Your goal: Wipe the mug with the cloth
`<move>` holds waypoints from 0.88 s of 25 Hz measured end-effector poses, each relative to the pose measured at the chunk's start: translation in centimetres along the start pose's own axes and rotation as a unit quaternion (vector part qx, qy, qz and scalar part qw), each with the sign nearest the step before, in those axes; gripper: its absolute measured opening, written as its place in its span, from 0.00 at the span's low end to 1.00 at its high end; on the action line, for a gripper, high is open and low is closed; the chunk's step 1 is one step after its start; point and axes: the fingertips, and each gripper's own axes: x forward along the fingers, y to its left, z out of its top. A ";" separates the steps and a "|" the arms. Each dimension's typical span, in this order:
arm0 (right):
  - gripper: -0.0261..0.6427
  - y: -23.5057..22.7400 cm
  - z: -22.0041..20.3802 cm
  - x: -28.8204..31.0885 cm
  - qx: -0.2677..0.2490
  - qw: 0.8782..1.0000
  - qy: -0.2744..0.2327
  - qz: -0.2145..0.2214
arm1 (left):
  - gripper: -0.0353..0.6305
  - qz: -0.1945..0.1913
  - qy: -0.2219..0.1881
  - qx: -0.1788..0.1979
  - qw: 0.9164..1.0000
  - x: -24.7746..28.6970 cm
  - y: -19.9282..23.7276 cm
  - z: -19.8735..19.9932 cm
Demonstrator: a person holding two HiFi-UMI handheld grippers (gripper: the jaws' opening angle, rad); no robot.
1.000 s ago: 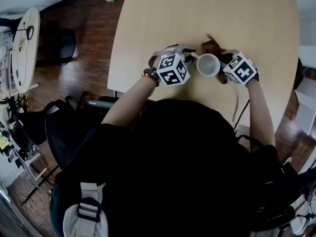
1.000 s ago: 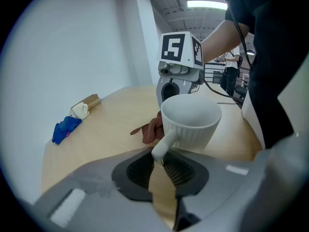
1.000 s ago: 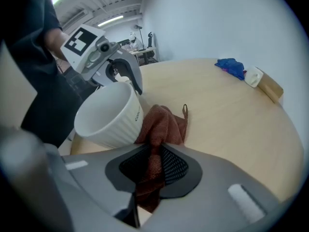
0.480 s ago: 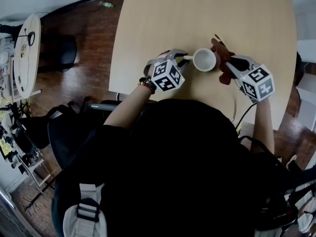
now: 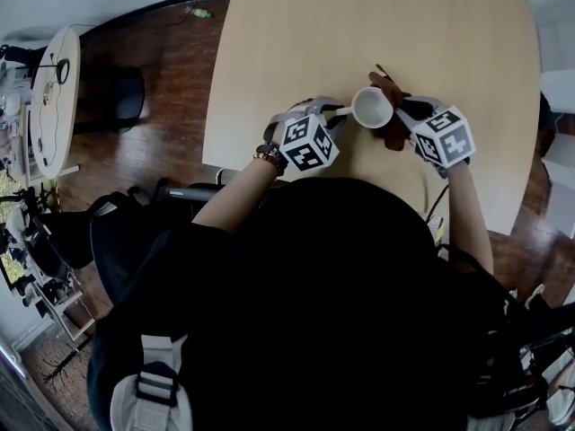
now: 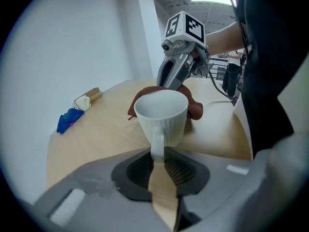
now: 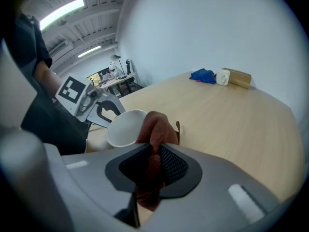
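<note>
Left claw (image 5: 337,112) pinches mug (image 5: 373,108) by handle (image 6: 157,144); right claw (image 5: 404,110) clamps cloth (image 7: 154,127) beside mug, near counter (image 5: 359,25) edge.
Risk: hard wiping could twist mug out of thin handle grip.

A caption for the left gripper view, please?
Left gripper holds a white mug by its handle; right gripper holds a brown cloth behind it.

Brown cloth (image 7: 157,125) pinched between the right tongs (image 7: 153,154), apparently against the white mug (image 7: 123,129).
</note>
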 end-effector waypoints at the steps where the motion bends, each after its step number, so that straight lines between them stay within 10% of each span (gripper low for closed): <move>1: 0.13 -0.2 -0.3 0.5 0.000 1.000 0.007 -0.004 | 0.16 0.002 0.003 -0.003 1.000 0.0 0.1 0.0; 9: 0.13 -1.6 -2.2 3.8 0.032 0.997 0.046 -0.047 | 0.16 -0.009 0.010 -0.002 1.000 -0.3 -0.8 -0.2; 22: 0.13 0.2 0.1 -1.9 0.118 0.992 -0.052 -0.005 | 0.15 -0.085 -0.008 0.008 0.996 0.2 -5.6 1.6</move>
